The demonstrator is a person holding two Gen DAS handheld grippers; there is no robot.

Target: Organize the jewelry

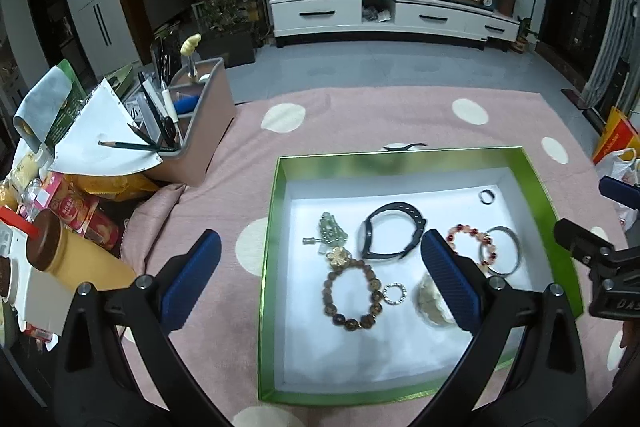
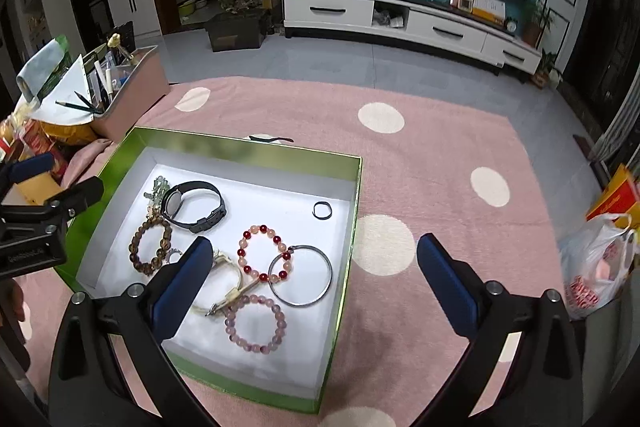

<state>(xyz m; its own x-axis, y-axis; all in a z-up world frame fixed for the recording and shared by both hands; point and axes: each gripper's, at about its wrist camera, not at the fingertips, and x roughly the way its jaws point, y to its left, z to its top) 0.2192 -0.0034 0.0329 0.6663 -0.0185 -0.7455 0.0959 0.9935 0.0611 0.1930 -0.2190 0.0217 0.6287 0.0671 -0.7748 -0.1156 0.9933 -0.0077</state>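
Two grippers hang above a pink cloth (image 2: 440, 155) with their jaws wide apart and nothing between them: the left gripper (image 1: 320, 277) over the near left part of the green box (image 1: 400, 157), the right gripper (image 2: 314, 277) over its near right edge. Ahead of both, the jewelry lies inside the box. From the right gripper, the watch (image 2: 196, 205) is far ahead on the left, the steel bangle (image 2: 301, 275) just ahead, the red bead bracelet (image 2: 264, 253) overlapping the bangle's left rim, the lilac one (image 2: 256, 323) nearest, and a small dark ring (image 2: 322, 209) far ahead. The brown bracelet (image 1: 352, 295) sits between the left gripper's fingers (image 1: 452, 283). The likely trouble is crowding: closing on the bangle could drag the red beads along, and the pale clasp (image 2: 228, 297) beside the lilac beads could snag. The box's low wall might catch a finger and tip it.
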